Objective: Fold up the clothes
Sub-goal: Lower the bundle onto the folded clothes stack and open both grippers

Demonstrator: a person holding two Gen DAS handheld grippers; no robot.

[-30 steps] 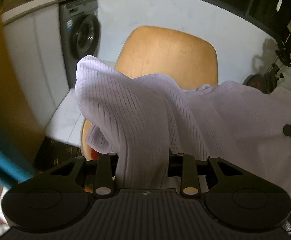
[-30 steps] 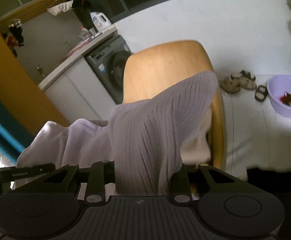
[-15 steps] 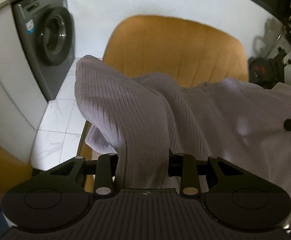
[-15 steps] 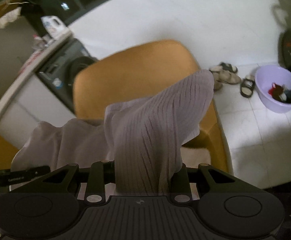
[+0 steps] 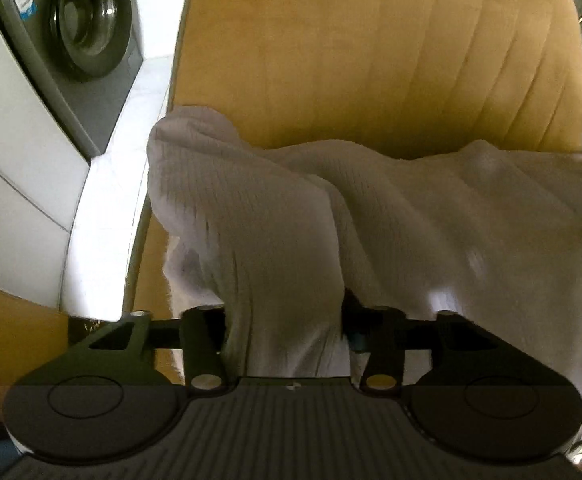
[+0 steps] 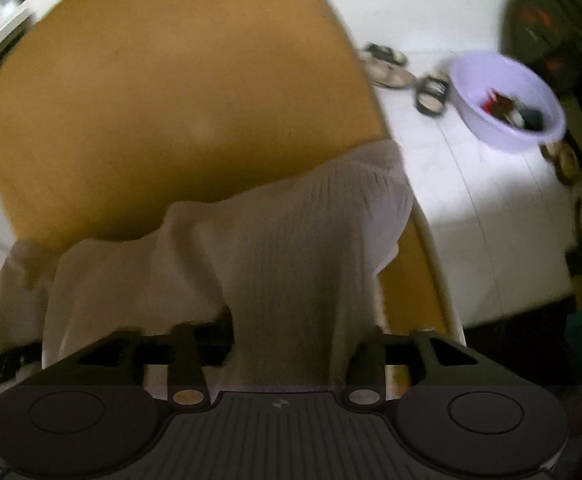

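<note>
While both claws pinch the garment, a chair backs it.

Garment drapes before chair; washer left; basin right.

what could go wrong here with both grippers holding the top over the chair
The top hangs bunched between the left gripper and the right gripper, so it may land on the chair creased rather than flat. One end reaches the seat's edge and could slide off toward the floor. Each grip holds a thick gather, which might slip unevenly.
</note>
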